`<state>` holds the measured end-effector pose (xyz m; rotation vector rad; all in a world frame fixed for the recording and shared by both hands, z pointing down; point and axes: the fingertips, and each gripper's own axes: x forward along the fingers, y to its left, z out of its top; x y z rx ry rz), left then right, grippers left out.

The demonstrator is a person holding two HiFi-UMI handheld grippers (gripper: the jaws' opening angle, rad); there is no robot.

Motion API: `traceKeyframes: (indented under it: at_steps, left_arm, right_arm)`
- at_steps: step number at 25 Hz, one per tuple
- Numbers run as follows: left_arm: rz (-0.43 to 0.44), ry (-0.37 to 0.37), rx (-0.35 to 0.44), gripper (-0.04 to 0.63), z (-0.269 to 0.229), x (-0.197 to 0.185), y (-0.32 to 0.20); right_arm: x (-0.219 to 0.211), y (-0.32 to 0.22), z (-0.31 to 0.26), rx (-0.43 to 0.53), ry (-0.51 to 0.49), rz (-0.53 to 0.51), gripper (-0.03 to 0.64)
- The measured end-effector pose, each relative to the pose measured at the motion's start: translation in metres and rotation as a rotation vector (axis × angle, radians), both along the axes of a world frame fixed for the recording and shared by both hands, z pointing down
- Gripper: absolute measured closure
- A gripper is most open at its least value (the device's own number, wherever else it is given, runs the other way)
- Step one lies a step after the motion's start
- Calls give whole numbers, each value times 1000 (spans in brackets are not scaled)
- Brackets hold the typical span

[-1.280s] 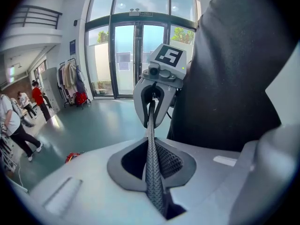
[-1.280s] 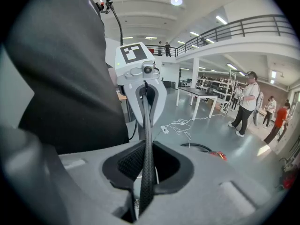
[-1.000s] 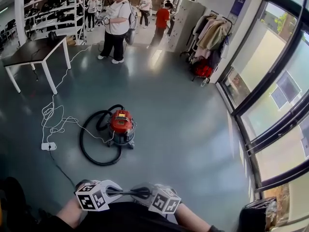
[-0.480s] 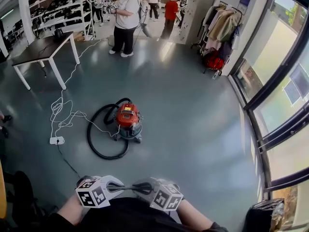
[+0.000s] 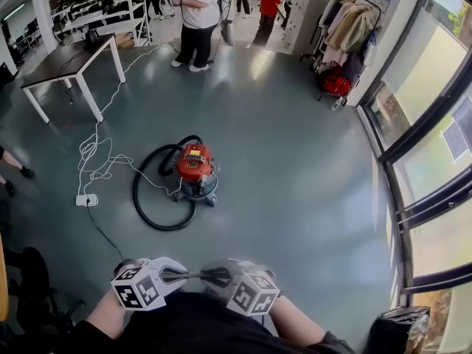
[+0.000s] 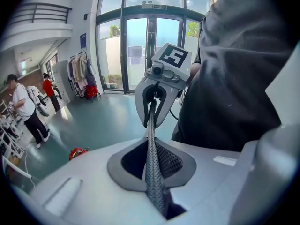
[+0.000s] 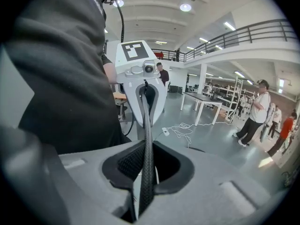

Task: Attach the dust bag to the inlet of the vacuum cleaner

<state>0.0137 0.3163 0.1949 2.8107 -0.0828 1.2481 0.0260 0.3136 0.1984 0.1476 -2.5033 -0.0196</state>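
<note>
Grips the dust bag [image 6: 152, 168] from both ends: pinched in the left gripper [image 5: 179, 275], jaws drawn narrow and pressed flat on a dark, net-textured band of it, and pinched the same way in the right gripper [image 5: 215, 275], jaws likewise almost together on that band. Holds the two grippers nose to nose, close in front of a black-clothed torso, marker cubes turned up and outward, with the band stretched straight between them and seen edge-on from above. Cannot tell from any view how much more of the bag hangs below the band. Stands on a grey-green floor [image 5: 295, 175], well apart from the vacuum cleaner [image 5: 195, 164], set upright toward the floor's middle, red-topped on a dark base. Cannot make out its inlet at this distance. Finds a black hose [image 5: 136, 198] looped on the floor from the cleaner's left side, a thin white cable [image 5: 96, 161] trailing from the cleaner toward the floor's left edge, and a white power strip [image 5: 86, 199] just beside that loop. Looks past these to a dark-topped table [image 5: 66, 59] with white legs near the floor's far left corner, a coat rack [image 5: 350, 28] near the far right corner, and a glass wall [image 5: 435, 124] along the floor's right edge.
</note>
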Motion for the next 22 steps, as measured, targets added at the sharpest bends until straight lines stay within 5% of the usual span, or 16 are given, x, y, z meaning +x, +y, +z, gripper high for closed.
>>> traceKeyframes:
  at_steps: [11,22]
  left_arm:
    - [58,49,-8,554,2,-27,-73]
    - [165,106,51,552,-3,-95,-173]
  right_arm:
    - [-26,-72,1,-11,40,78,581]
    - [-94,-170,-4,31,88,204,581]
